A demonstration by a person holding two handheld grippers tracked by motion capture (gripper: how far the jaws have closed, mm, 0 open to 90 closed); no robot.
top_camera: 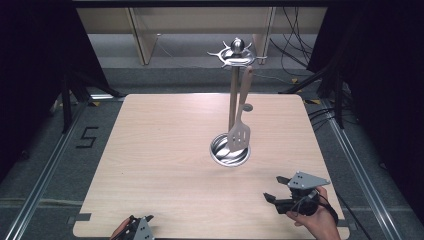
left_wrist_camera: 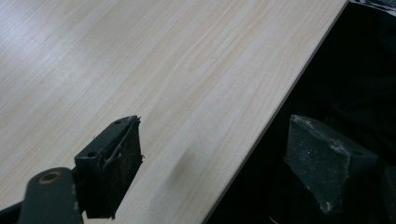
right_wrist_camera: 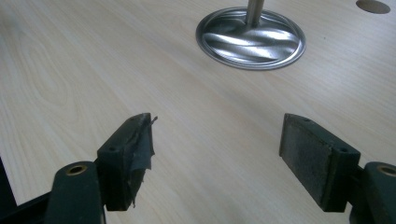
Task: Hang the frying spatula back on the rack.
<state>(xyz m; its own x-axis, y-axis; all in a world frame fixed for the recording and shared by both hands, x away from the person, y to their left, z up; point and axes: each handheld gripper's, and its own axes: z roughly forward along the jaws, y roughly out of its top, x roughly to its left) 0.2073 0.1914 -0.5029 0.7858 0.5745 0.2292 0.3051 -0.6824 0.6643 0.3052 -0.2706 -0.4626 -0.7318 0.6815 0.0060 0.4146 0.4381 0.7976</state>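
Spatula point(top_camera: 239, 134) hangs from the metal stand point(top_camera: 233, 95) mid-table, its slotted blade over the round base. It looks light, stiff and free to swing; the wooden handle offers the surest hold. Right gripper point(top_camera: 278, 189) and left gripper point(left_wrist_camera: 212, 156) both gape wide, empty.

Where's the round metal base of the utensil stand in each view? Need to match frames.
High view: the stand base sits just right of the table's centre, pole rising from it, slotted spatula hanging over it.
Left gripper view: not in it; bare table and its edge between the open tongs.
Right gripper view: top centre, ahead of the open tongs.
Shared landmark: the light wood-grain tabletop.
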